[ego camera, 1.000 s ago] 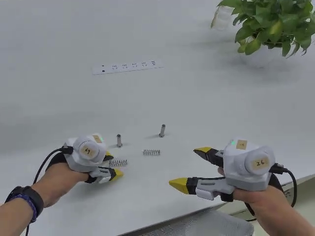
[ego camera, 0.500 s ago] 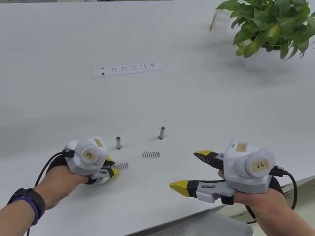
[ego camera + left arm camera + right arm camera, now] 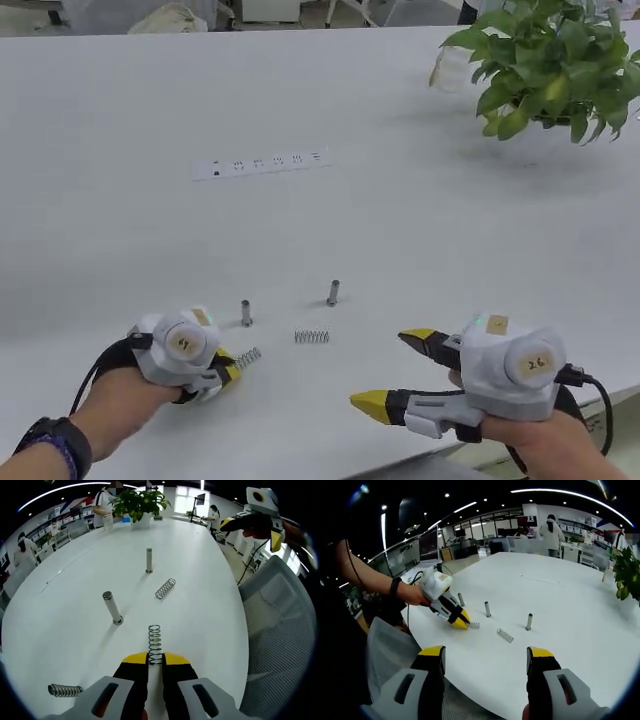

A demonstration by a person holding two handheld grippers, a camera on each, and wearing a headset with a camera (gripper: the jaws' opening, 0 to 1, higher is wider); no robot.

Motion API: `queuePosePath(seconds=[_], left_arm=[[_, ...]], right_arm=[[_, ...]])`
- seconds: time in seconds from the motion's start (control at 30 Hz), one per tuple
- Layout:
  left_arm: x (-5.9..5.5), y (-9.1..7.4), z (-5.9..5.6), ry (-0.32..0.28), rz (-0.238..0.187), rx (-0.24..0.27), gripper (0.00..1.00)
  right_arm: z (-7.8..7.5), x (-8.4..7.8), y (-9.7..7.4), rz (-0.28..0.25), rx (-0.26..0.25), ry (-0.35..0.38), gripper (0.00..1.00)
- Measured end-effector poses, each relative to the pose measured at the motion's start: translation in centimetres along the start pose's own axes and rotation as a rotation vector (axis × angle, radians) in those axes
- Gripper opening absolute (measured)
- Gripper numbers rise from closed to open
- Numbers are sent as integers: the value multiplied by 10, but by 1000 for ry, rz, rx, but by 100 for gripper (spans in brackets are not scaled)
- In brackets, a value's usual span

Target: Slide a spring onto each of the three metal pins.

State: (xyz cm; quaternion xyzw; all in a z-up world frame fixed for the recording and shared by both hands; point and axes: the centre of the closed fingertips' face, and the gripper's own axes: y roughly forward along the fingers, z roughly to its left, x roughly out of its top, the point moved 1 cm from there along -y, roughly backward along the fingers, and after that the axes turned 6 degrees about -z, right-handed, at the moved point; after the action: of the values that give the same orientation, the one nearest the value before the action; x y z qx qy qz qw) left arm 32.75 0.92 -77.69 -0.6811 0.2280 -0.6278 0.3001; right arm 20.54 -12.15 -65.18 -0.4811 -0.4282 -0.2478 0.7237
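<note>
Currently on the bench: two grippers, three springs, pins

1. Left gripper [image 3: 155,659] [image 3: 229,371]: yellow-tipped jaws pressed together on one end of the held spring [image 3: 155,641] [image 3: 247,357]. The rest of the coil juts straight forward from the tips. Whether its free end touches the table cannot be told.
2. Right gripper [image 3: 486,659] [image 3: 391,369]: jaws wide apart, nothing between them, held over the table's front edge, well apart from the left gripper.
3. Second spring [image 3: 165,588] [image 3: 311,337] [image 3: 505,635]: lies flat on the table, loose, ahead of the held spring and between the two pins listed below.
4. Third spring [image 3: 65,690]: lies flat just beside the left gripper's body.
5. Near pin [image 3: 112,608] [image 3: 246,313] [image 3: 488,609]: upright on its base, bare, close to the left gripper's tips.
6. Far pin [image 3: 149,560] [image 3: 333,293] [image 3: 529,622]: upright, bare, beyond the second spring.
7. Possible further pin [image 3: 461,599]: small upright shape just behind the left gripper, too small to confirm.
8. Table [image 3: 420,220]: white and plain.
9. Power strip [image 3: 262,164]: white, lies farther back on the table.
10. Potted plant [image 3: 550,50]: stands at the far right corner.
</note>
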Motion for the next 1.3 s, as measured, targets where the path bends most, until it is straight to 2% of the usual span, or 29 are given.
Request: queuePosePath(seconds=[0.6,0.83,1.13,1.3], left_arm=[[-1,-42,-16,-21,-50,53,2],[5,-57,-24,-37,-88,74,2],[13,-73,-37,-27,-123,90,2],[12,-79,-38,-35,-134,102,2]], right_arm=[[3,2,4,-4,39,-15,65],[8,2,4,-2,60,-18,65],[14,4,7,-1,87,-28,65],[19,5,10,2,103,-37,65]])
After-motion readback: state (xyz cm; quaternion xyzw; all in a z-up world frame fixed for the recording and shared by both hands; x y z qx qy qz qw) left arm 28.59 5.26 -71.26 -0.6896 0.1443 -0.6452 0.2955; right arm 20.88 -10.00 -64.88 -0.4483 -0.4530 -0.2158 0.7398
